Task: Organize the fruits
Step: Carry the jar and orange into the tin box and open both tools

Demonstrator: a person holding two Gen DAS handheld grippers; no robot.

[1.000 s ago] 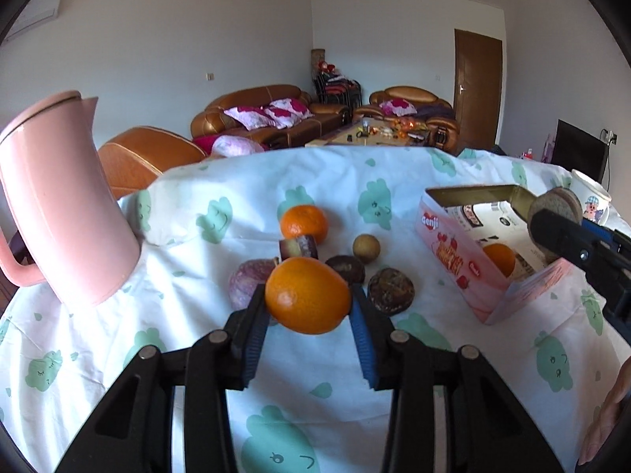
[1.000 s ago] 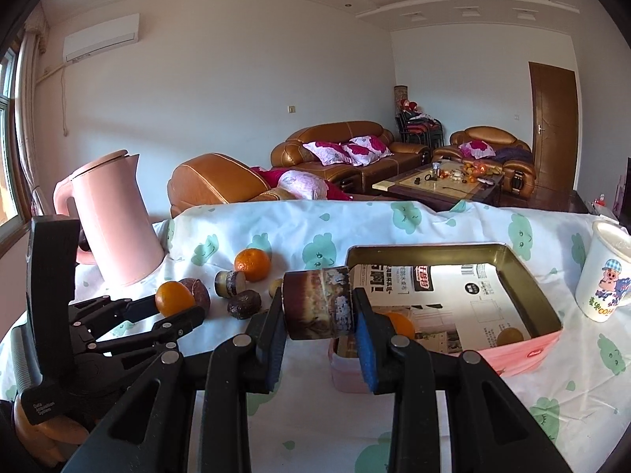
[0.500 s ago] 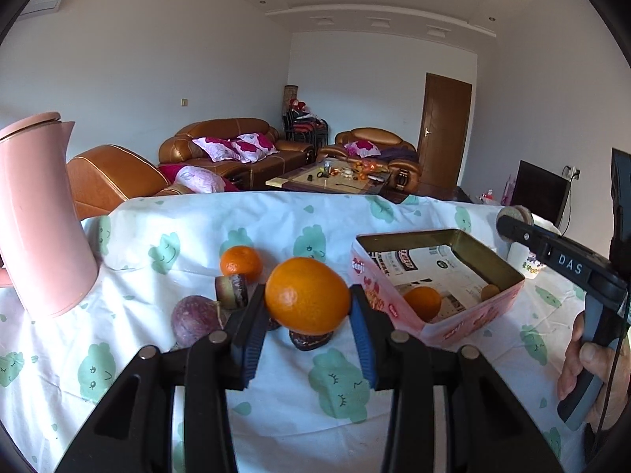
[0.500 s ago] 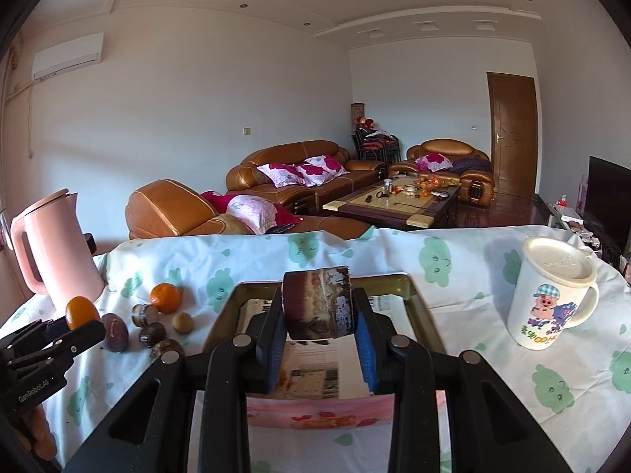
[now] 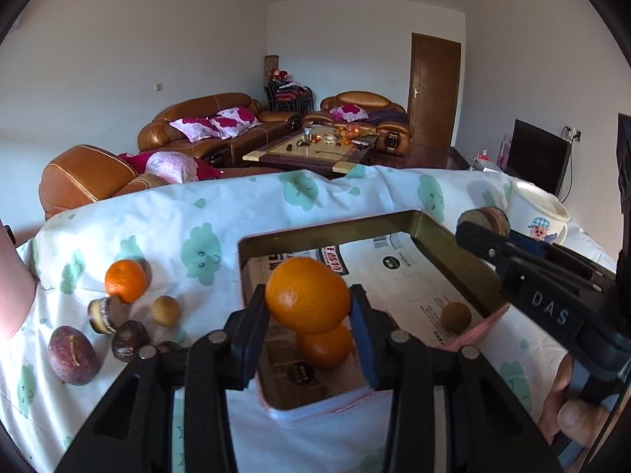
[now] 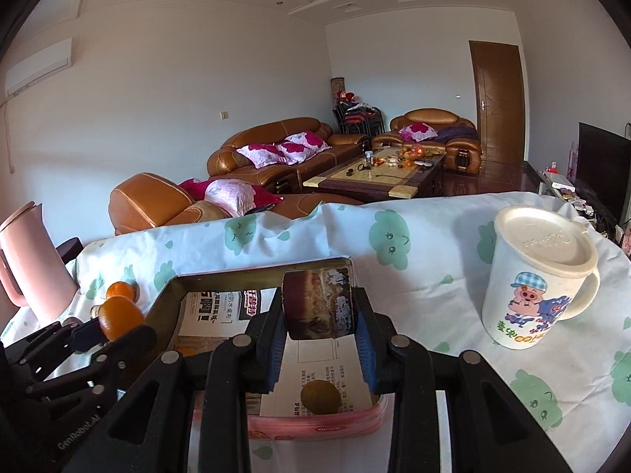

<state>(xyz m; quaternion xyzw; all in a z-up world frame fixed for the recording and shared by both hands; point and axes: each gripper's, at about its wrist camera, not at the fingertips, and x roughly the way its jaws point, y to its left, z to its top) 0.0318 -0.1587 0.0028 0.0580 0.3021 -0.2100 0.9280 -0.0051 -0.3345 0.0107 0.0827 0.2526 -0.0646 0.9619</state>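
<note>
My left gripper is shut on an orange and holds it above the near left part of the pink box. Inside the box lie another orange and a small brown fruit. My right gripper is shut on a brown cut fruit piece and holds it over the box. In the right wrist view the small brown fruit lies in the box below it. Loose fruit lies left of the box: an orange, a purple fruit, several small dark and brown ones.
A lidded white cartoon mug stands right of the box. A pink kettle stands at the far left. The table wears a white cloth with green prints. Sofas and a coffee table lie beyond the far edge.
Both grippers have moved to the right and now hang over the box, each still holding its fruit. The loose fruit on the cloth has not moved.
</note>
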